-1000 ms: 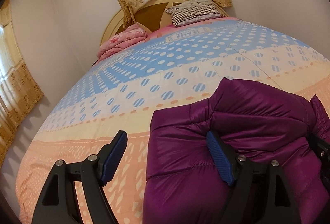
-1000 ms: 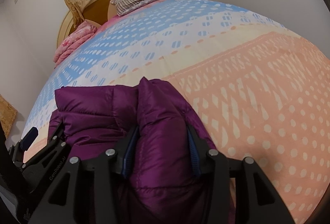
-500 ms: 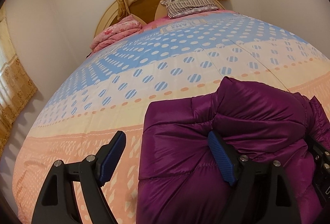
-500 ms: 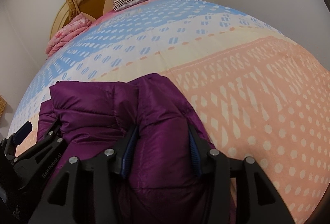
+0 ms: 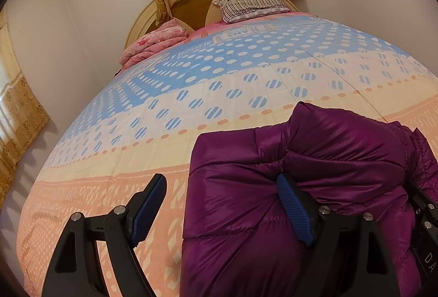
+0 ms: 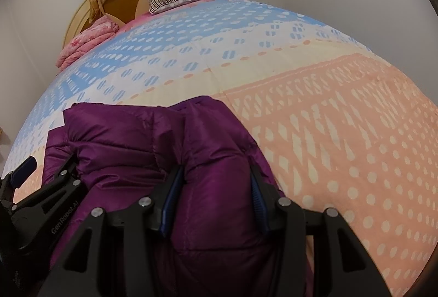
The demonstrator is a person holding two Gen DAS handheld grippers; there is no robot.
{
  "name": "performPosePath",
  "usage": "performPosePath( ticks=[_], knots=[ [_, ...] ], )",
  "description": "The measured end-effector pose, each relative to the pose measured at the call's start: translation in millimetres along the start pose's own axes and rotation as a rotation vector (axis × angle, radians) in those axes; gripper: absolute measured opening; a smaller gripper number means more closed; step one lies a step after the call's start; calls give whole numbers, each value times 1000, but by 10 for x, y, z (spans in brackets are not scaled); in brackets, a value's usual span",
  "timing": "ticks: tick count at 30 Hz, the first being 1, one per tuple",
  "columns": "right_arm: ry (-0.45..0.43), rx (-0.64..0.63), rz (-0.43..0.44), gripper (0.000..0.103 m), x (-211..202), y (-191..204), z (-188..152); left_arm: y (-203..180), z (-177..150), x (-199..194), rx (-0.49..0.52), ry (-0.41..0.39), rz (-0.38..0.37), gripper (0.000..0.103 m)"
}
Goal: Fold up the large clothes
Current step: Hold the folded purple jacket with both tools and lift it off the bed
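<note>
A purple puffer jacket (image 5: pixel 342 149) lies bunched on the bed's patterned cover (image 5: pixel 191 94), near its peach end. My left gripper (image 5: pixel 221 182) stands wide open. Its left finger hangs over the bare cover and its right finger rests against a bulge of the jacket, whose left edge lies between them. My right gripper (image 6: pixel 216 174) is shut on a thick fold of the jacket (image 6: pixel 123 138), with both pads pressed into the fabric. The left gripper (image 6: pixel 41 187) shows at the left edge of the right wrist view.
The bed cover (image 6: pixel 328 105) runs from peach through cream to blue towards the headboard (image 5: pixel 191 4). A striped pillow (image 5: pixel 251 3) and a folded pink blanket (image 5: pixel 156 42) lie at the head. Curtains (image 5: pixel 19 105) hang on the left, and walls are close on both sides.
Both grippers have stayed about where they were. The right one keeps its hold on the jacket fold and the left stays open.
</note>
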State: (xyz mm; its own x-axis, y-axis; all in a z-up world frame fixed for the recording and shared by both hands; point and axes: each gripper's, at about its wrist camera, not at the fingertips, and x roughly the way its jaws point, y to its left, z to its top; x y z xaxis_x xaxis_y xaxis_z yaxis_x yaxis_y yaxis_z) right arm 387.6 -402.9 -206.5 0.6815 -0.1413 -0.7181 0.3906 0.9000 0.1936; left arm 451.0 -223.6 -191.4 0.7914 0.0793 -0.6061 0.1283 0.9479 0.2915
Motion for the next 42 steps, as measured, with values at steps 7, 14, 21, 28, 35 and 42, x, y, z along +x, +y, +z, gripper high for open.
performPosePath(
  ticks=[7,14,21,28,35,42],
  knots=[
    [2,-1,0,49,10,4,-2,3,0,-5,0,0,0,83],
    [24,-13,10,50,-2,0,21,6,18,-65,26,19,23,83],
    [-79,37,62,54,-490,-244,186,293,-25,-565,-152,23,-36,88],
    [-20,-16,61,50,-166,-205,-68,50,-233,-398,-86,-16,27,97],
    [7,15,89,51,-89,-286,-84,54,-235,-286,-94,22,8,100],
    [11,24,89,52,-76,-303,-92,19,-263,-286,-96,24,8,100]
  ],
)
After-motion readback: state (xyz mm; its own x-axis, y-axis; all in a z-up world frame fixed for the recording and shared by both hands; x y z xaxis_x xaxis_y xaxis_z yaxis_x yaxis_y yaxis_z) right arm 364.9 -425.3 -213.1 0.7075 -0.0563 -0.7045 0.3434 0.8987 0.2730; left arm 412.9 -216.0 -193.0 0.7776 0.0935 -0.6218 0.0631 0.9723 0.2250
